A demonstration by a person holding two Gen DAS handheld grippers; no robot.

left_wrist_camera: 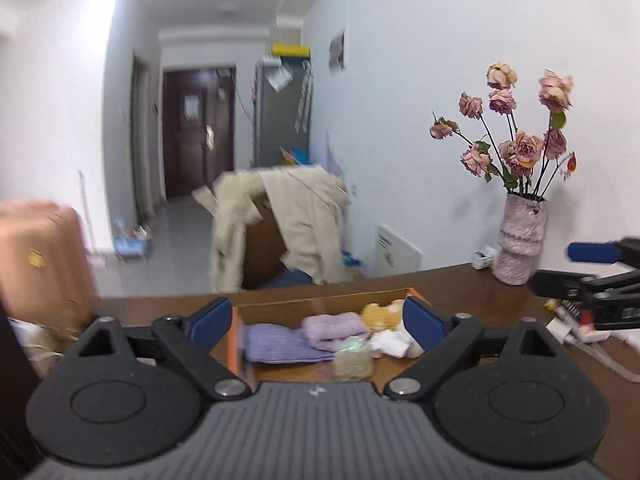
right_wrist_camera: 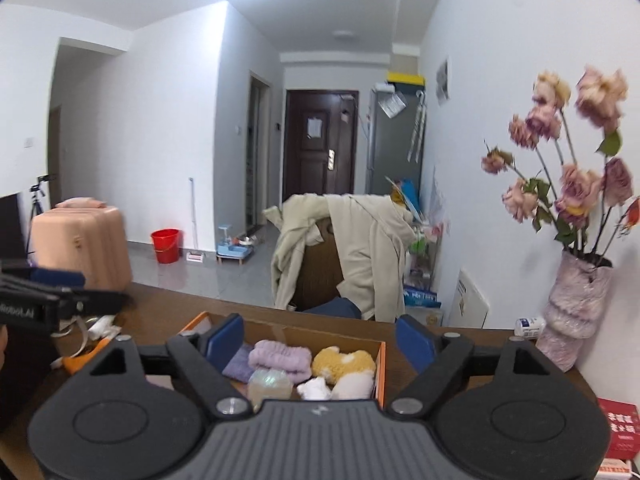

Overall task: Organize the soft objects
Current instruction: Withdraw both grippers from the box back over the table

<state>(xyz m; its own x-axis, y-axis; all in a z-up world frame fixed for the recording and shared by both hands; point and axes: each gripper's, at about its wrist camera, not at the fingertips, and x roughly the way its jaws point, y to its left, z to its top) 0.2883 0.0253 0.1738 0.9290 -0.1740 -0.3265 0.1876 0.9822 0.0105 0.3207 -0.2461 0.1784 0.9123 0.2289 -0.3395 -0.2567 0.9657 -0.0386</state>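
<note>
Left tool [left_wrist_camera: 318, 322]: spread wide, empty, above box [left_wrist_camera: 320, 300].
Right tool [right_wrist_camera: 319, 336]: likewise.
Purple cloth [left_wrist_camera: 286, 345]: lengthwise along counter's [left_wrist_camera: 460, 284] far edge.

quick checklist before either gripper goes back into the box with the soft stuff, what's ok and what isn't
1. Left gripper open and empty: ok, jaws spread, nothing between them.
2. Right gripper open and empty: ok, same.
3. Soft items inside the cardboard box: ok, lilac towel, purple cloth, yellow plush and white piece all lie within its walls.
4. Anything soft left outside on the table: cannot tell, the gripper bodies hide the near side.
5. Vase of dried roses clear of the path: ok, it stands upright, apart from the box.
6. Image sharpness for aiming: not ok, the left view is blurred.
</note>
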